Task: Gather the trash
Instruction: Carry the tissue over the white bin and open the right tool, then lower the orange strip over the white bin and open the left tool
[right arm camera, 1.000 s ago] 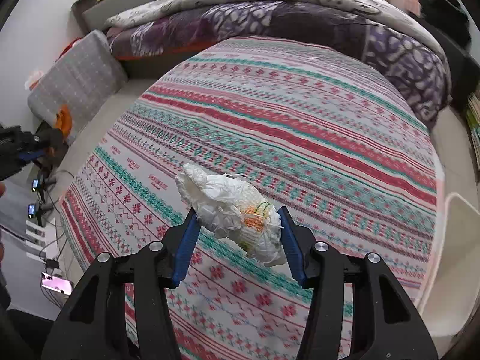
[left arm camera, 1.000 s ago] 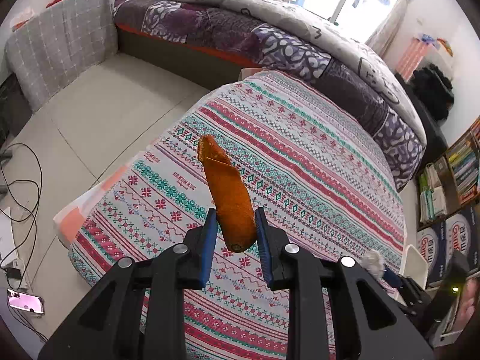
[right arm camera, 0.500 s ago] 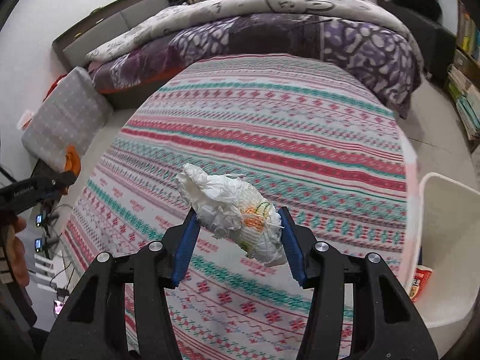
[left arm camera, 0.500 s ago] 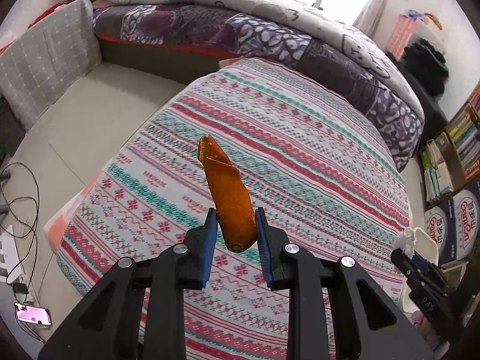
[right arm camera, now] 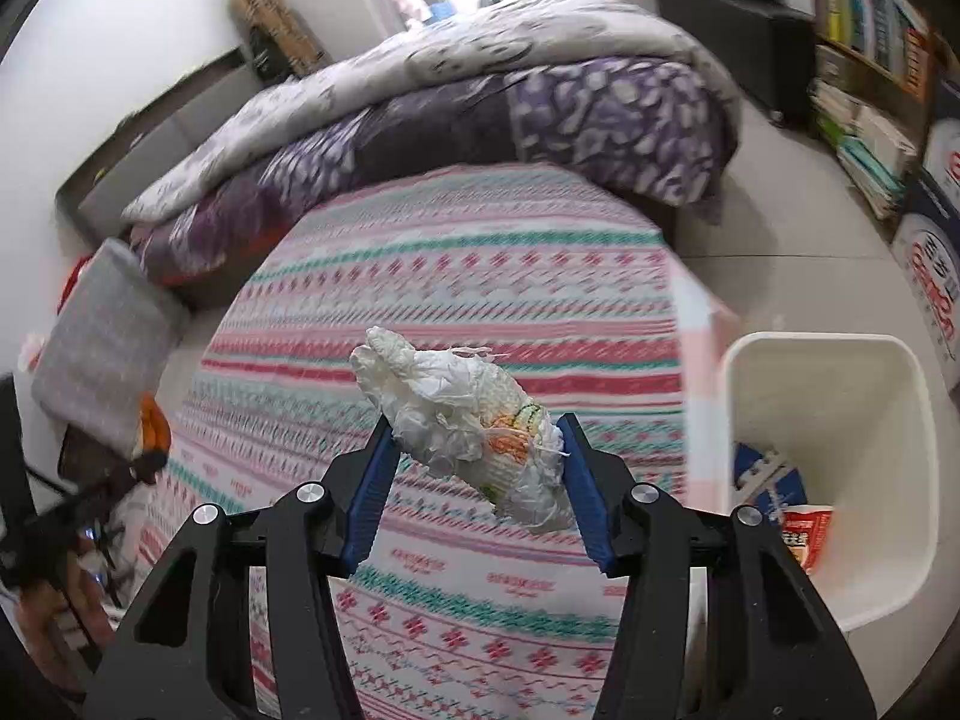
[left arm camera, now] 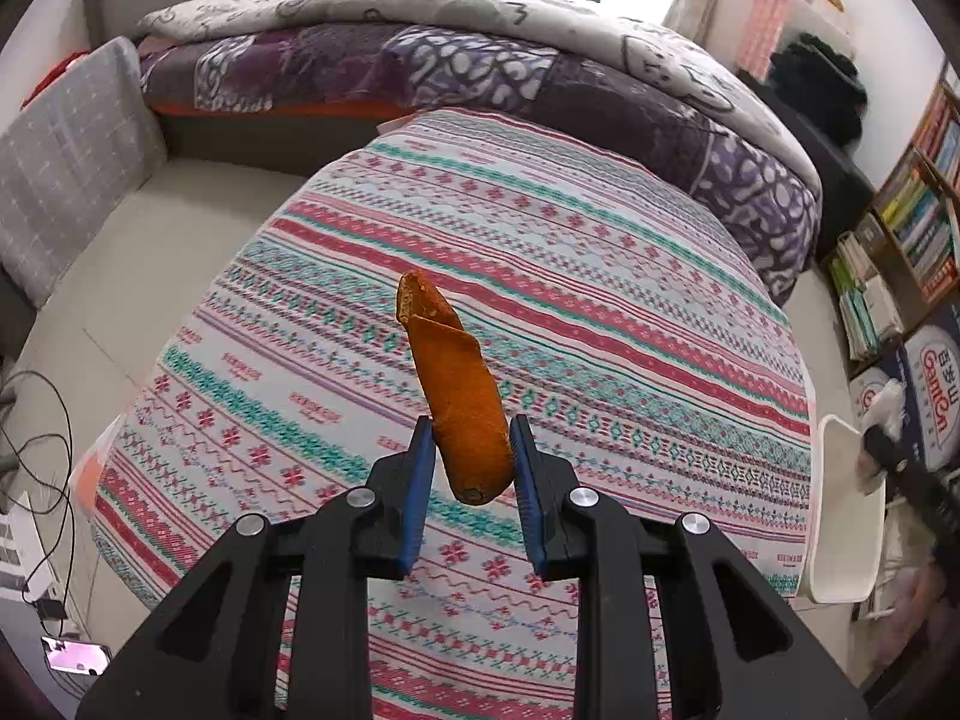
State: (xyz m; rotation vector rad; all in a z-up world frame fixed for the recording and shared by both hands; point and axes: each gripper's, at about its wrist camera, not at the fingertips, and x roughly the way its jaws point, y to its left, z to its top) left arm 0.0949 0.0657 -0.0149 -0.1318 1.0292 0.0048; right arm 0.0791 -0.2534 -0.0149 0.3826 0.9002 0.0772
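My left gripper (left arm camera: 469,468) is shut on an orange peel (left arm camera: 456,384) and holds it above the patterned cloth (left arm camera: 540,276). My right gripper (right arm camera: 474,462) is shut on a crumpled white plastic wad (right arm camera: 462,414) with orange and green marks, held above the same cloth (right arm camera: 456,276). A white trash bin (right arm camera: 900,570) stands on the floor to the right of the right gripper, with a red wrapper (right arm camera: 804,534) and a blue packet (right arm camera: 774,486) inside. The bin's rim also shows at the right edge of the left wrist view (left arm camera: 834,510).
A purple and white quilt (left arm camera: 480,54) lies on the bed behind the cloth. A grey cushion (left arm camera: 60,156) leans at the left. Bookshelves (left arm camera: 918,222) and boxes (right arm camera: 930,276) line the right wall. Cables (left arm camera: 36,456) and a phone (left arm camera: 75,657) lie on the floor at left.
Both grippers have swung to the right with their trash still held. The white bin has come fully into the right wrist view, close to the right gripper.
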